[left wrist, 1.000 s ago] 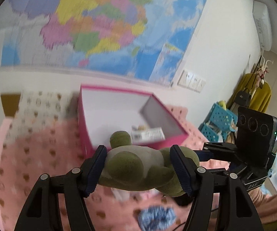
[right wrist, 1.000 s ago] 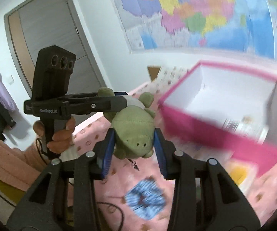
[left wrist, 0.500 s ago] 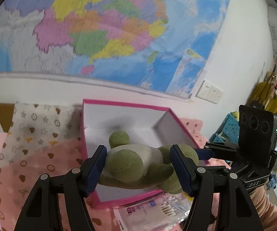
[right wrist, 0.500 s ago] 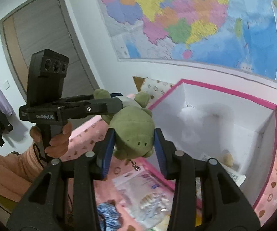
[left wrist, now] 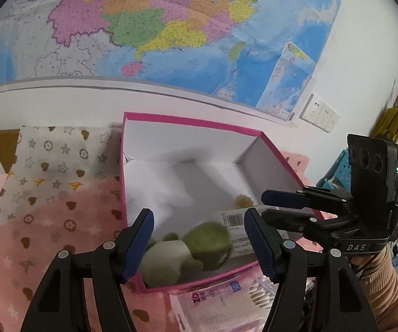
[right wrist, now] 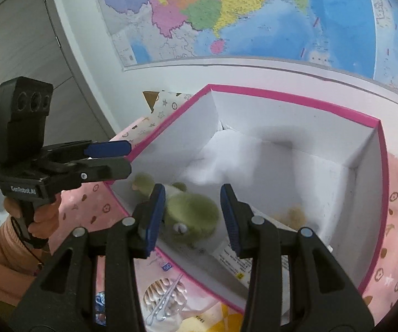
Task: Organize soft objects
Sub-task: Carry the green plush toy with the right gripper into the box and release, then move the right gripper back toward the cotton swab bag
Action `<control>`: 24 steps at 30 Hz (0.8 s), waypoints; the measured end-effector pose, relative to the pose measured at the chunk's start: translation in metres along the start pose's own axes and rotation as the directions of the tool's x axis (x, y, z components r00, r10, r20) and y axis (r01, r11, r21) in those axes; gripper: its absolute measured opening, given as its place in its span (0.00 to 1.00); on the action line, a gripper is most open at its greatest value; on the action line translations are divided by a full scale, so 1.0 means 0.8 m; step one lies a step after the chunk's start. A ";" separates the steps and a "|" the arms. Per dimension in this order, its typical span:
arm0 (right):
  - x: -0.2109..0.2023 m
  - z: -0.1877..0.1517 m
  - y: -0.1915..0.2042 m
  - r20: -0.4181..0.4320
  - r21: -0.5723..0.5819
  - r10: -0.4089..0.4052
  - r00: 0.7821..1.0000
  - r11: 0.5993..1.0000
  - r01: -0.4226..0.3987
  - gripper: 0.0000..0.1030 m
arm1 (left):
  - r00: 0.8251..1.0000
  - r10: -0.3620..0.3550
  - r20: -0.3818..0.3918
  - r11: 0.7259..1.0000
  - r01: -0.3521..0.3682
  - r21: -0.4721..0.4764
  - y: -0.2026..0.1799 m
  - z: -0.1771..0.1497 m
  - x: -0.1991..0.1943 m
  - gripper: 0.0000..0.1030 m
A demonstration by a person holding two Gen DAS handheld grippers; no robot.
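The green and white plush toy (left wrist: 199,246) looks blurred and sits low in the near corner of the pink box (left wrist: 187,121), which is white inside. My left gripper (left wrist: 199,238) hovers above it, open, and its pads do not touch the plush. In the right wrist view the plush toy (right wrist: 196,215) shows face up between and below my right gripper (right wrist: 192,215), open, with a gap to the right pad. Each gripper also shows in the other view, the right gripper (left wrist: 281,207) and the left gripper (right wrist: 110,160), both with nothing between their fingers. The pink box (right wrist: 281,96) fills the middle.
A labelled packet (left wrist: 234,227) and a small tan thing (right wrist: 293,215) lie in the box. A cotton swab packet (right wrist: 165,296), a blue scrunchie (right wrist: 99,304) and a yellow packet (right wrist: 226,318) lie on the pink bedspread (left wrist: 46,235) before the box. A wall map hangs behind.
Both grippers moved forward over the box. The plush toy, earlier clamped between the fingers of both, has left them and dropped into the box's near corner.
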State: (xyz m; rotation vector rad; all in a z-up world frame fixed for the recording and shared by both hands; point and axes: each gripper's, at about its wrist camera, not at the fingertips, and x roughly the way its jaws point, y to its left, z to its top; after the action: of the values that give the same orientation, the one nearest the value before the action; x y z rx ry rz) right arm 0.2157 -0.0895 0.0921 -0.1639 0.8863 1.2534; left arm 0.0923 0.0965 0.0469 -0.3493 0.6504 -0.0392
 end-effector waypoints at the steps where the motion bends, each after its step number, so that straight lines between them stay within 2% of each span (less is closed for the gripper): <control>1: -0.005 -0.003 0.002 0.005 -0.002 -0.002 1.000 1.000 0.002 0.42 | 1.000 -0.004 0.003 1.000 0.004 0.000 -0.001 -0.002 -0.003 0.66; 9: -0.059 -0.027 0.016 0.085 0.039 0.025 0.996 0.999 -0.029 0.48 | 0.998 -0.038 0.052 0.998 0.035 0.054 -0.016 -0.026 -0.041 0.69; 14: -0.088 -0.053 0.027 0.100 0.067 0.012 0.995 0.998 -0.018 0.58 | 0.996 -0.073 0.056 0.996 0.070 0.045 -0.013 -0.048 -0.059 0.71; 19: -0.084 -0.088 0.027 0.046 0.128 -0.002 0.999 0.992 -0.004 0.60 | 0.995 -0.094 0.030 0.995 0.094 -0.016 0.005 -0.077 -0.058 0.72; 24: -0.063 -0.117 0.019 -0.027 0.188 -0.006 1.000 0.982 0.012 0.60 | 0.994 -0.095 -0.050 0.991 0.090 -0.096 0.027 -0.105 -0.032 0.72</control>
State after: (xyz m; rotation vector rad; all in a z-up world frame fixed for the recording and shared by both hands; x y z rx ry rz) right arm 0.1544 -0.1746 0.0680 -0.0342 1.0205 1.1543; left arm 0.0199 0.0947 -0.0077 -0.4704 0.6910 -0.1070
